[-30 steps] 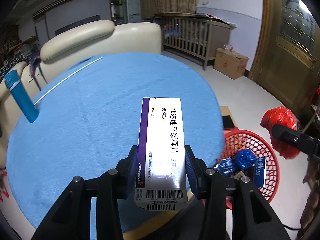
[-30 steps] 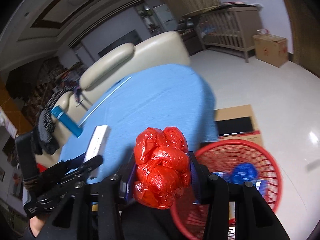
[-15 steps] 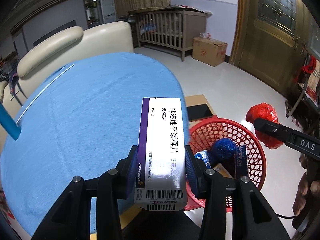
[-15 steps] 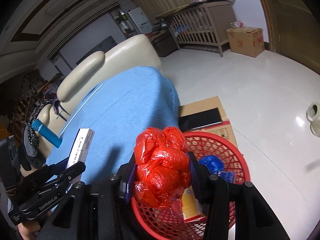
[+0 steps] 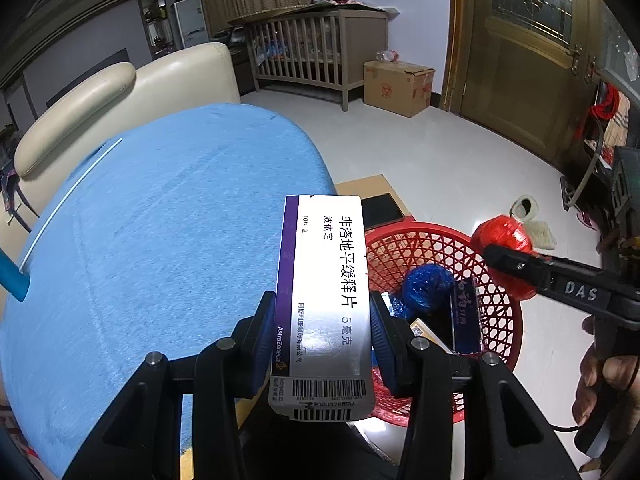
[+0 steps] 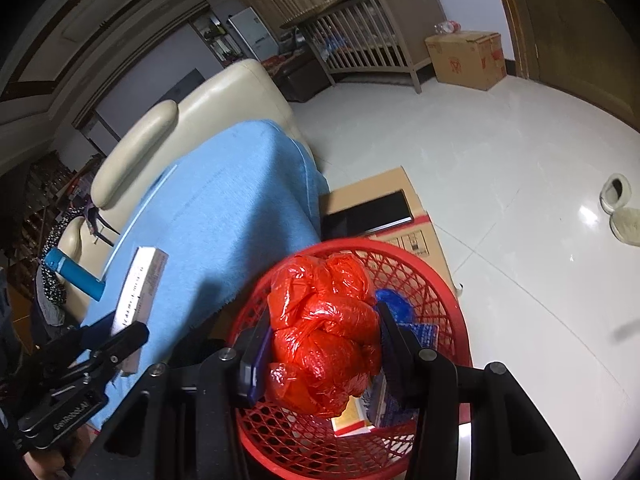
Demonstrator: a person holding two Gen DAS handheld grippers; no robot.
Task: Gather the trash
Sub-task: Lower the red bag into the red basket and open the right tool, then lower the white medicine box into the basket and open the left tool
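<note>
**Both grippers loaded, right one over the basket**

Blue-covered table (image 5: 168,240) fills the left and centre of the left wrist view, cream sofa (image 5: 120,92) behind it at the far side. White tile floor to the right, with a flattened cardboard sheet (image 6: 384,196) lying beside the table edge.

Red mesh basket (image 5: 496,320) stands on the floor just right of the table's near edge, partly on the cardboard. Already inside: a blue crumpled bag (image 5: 426,284), a dark blue packet (image 5: 464,312) and a yellowish box (image 6: 350,416). Basket likely parked by the table edge so items travel a short way from tabletop to drop.

Right gripper (image 6: 324,344) holds the red plastic bag wad (image 6: 324,332), jaws closed narrow onto its sides, wad bulging out above and below the pads. In the right wrist view the wad sits directly over the basket opening, so release looks like the next step.

Left gripper (image 5: 324,328) clamps a medicine carton (image 5: 326,304) by its long sides, carton pointing away lengthwise, barcode end nearest the camera. It hangs over the table's right edge, beside the basket rim, not yet over it. Probably queued to go second.

Blue lighter-shaped item (image 6: 74,274) remains at the table's far left edge.
</note>
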